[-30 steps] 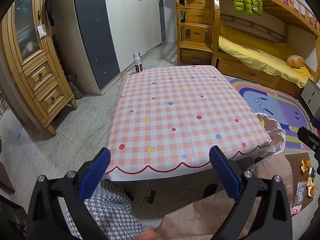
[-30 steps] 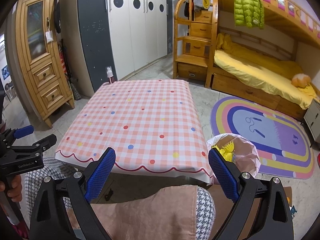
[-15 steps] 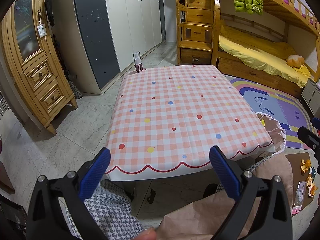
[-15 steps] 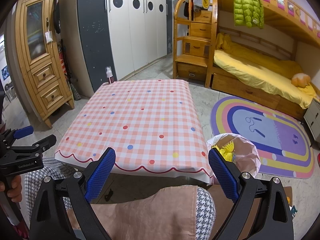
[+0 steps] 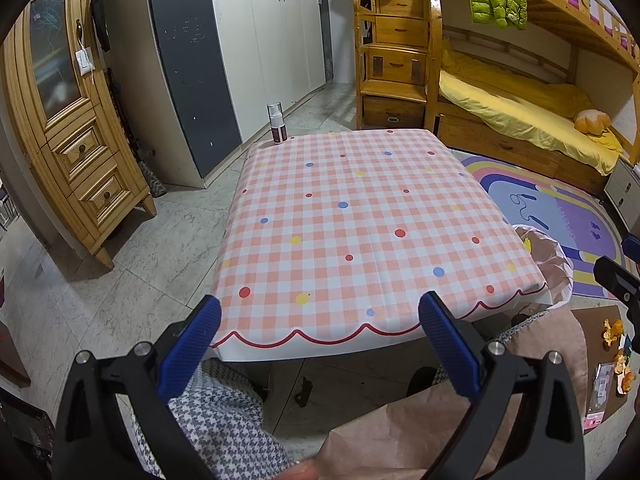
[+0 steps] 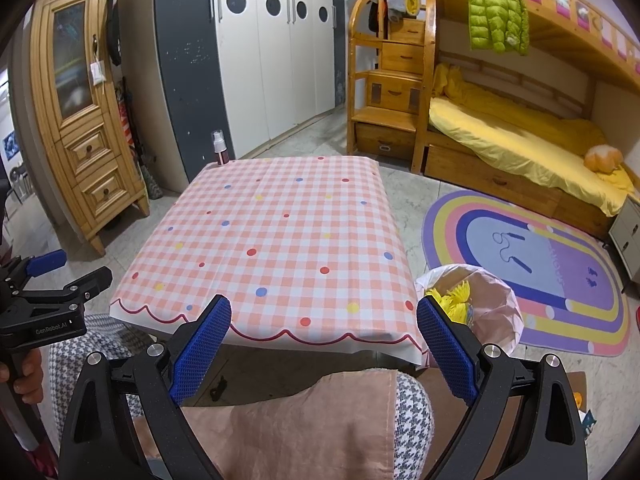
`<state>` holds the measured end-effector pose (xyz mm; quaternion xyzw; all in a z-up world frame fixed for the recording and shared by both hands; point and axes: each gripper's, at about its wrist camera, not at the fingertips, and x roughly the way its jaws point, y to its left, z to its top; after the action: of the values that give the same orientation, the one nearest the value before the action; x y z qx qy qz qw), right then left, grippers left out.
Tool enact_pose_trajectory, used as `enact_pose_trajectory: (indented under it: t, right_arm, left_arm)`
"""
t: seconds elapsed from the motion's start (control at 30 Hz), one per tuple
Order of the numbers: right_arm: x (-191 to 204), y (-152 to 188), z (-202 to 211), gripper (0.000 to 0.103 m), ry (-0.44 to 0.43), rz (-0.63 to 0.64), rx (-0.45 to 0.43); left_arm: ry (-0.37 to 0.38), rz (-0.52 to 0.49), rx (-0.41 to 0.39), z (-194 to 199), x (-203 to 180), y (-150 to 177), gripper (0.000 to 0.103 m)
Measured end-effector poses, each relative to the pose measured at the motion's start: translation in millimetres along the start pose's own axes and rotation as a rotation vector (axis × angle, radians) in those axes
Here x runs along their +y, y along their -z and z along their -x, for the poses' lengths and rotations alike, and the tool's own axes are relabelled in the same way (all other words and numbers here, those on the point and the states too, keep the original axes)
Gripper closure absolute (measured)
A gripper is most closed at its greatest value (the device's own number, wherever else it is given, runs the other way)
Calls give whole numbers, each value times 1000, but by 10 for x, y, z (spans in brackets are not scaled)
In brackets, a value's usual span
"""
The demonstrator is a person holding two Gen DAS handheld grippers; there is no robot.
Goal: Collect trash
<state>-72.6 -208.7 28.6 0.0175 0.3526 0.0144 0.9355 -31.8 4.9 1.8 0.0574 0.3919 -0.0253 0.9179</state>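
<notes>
A bin lined with a pale pink bag (image 6: 492, 308) stands on the floor at the table's right side, with yellow trash (image 6: 452, 300) inside; it also shows in the left wrist view (image 5: 556, 264). Orange peels (image 5: 612, 332) and a wrapper (image 5: 598, 396) lie on a brown board on the floor at the right. My left gripper (image 5: 318, 320) is open and empty before the table's near edge. My right gripper (image 6: 324, 322) is open and empty at the same edge. The left gripper also shows at the left of the right wrist view (image 6: 66, 276).
A table with a pink checked cloth (image 5: 360, 220) fills the middle. A small spray bottle (image 5: 277, 122) stands on its far left corner. A wooden cabinet (image 5: 68, 120), a wardrobe (image 5: 248, 40), a bunk bed (image 5: 520, 100) and a rainbow rug (image 6: 532, 264) surround it.
</notes>
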Motion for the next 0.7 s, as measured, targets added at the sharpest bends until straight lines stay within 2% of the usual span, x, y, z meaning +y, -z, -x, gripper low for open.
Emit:
enact_pose_trajectory:
  t: [0.7]
  right_arm:
    - [-32,18,-2,10,3,-11,-5]
  left_arm:
    - [8,12,5,8,-46,2,7]
